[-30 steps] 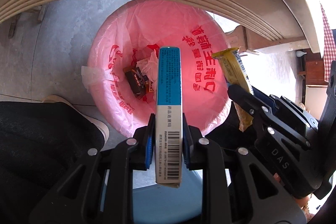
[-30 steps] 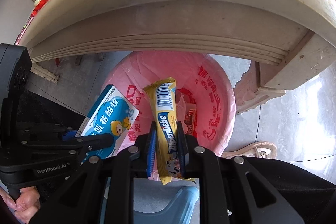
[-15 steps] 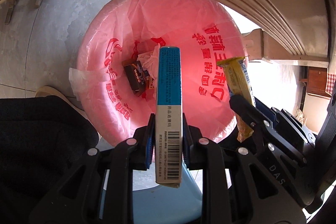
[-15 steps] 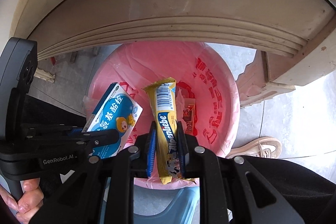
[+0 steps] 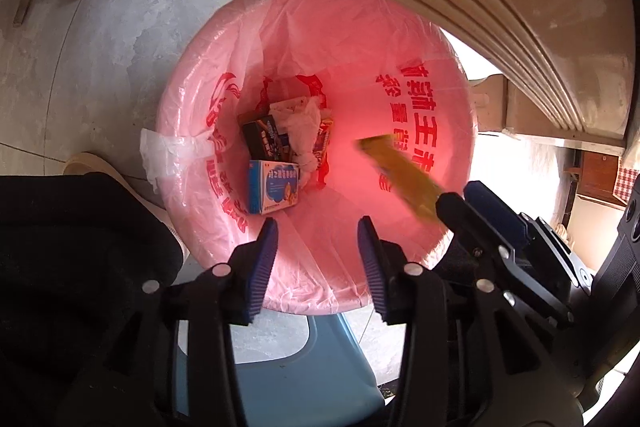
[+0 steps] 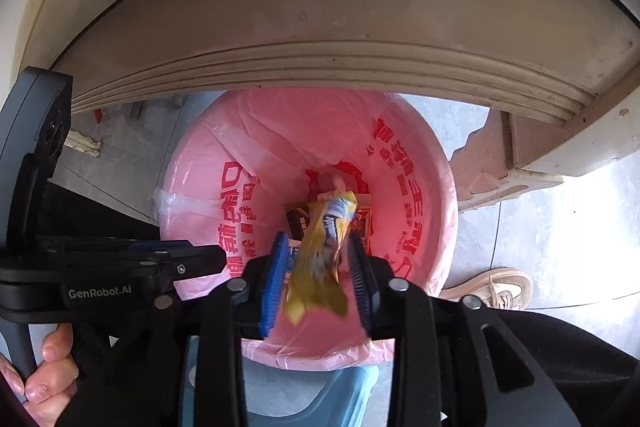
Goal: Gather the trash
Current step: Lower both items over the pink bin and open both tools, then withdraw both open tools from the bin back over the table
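Your left gripper [image 5: 316, 259] hangs over the pink-lined bin [image 5: 192, 99] with its jaws spread wide and nothing between the blue pads [image 5: 262, 263]. The blue medicine box [image 5: 274, 186] lies at the bottom of the bin, face up, against the near wall of the liner. Just beyond it: a dark carton [image 5: 262, 139], a crumpled white tissue [image 5: 302, 131], and a red-printed packet partly hidden under the tissue.

Your right gripper [image 6: 318, 275] is also above the bin, jaws parted. The yellow snack wrapper [image 6: 320, 259] sits in the gap between the pads, blurred and tilted; from this view you cannot tell whether either pad touches it. In the left wrist view the same wrapper [image 5: 400, 179] shows as a blurred yellow streak, slanting out from your right gripper [image 5: 472, 211] over the liner's inner wall.

Bin position: on the grey floor [image 5: 100, 47], tucked partly under the curved, ribbed edge of the cream desk [image 6: 320, 27]. A carved desk leg [image 6: 492, 163] stands just beside the bin's rim. A light blue plastic stool [image 5: 288, 367] sits below both grippers, near the bin's closest edge.

Your left hand [image 6: 40, 375] wraps the left gripper's handle. A tan sneaker [image 6: 496, 287] rests on the floor beside the bin.
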The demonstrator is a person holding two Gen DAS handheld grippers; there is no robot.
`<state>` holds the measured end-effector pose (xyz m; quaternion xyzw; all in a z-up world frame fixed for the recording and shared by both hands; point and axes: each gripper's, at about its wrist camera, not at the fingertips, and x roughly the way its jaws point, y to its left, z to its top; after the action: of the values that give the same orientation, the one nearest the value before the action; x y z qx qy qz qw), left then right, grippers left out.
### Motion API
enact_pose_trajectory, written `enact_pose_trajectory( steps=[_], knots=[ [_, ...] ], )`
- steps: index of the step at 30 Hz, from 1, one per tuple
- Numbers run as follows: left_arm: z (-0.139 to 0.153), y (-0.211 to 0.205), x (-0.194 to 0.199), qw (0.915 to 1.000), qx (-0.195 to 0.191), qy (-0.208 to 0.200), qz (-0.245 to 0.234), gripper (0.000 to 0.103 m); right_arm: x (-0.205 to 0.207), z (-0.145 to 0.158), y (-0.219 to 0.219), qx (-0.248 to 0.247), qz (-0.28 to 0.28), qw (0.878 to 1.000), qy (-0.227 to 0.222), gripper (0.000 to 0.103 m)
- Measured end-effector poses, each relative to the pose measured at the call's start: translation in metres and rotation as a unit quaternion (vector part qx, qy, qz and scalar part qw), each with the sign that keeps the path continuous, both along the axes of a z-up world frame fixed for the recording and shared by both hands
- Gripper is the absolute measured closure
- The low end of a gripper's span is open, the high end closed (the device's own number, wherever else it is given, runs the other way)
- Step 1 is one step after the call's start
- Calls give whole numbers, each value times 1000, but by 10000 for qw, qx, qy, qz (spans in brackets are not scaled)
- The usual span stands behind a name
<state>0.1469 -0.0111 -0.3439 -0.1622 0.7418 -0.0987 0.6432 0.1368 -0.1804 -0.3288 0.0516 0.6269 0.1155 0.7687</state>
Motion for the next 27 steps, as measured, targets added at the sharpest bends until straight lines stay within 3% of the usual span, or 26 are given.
enact_pose_trajectory(
  steps=[3, 20, 25, 27],
  knots=[
    [1, 0, 0, 10000, 47, -36, -28, 54, 0, 0, -1, 3, -13, 10000, 3, 63],
    [11, 0, -5, 9993, 221, -263, -164, 48, -1, 6, 1, -123, 27, 9999, -115, 63],
    [18, -3, -10, 9970, 524, -489, -287, 43, -6, 10, 2, -186, 71, 9997, -168, 61],
    [22, -2, -13, 9956, 662, -579, -325, 43, -9, 13, 2, -195, 73, 9995, -225, 55]
  ],
)
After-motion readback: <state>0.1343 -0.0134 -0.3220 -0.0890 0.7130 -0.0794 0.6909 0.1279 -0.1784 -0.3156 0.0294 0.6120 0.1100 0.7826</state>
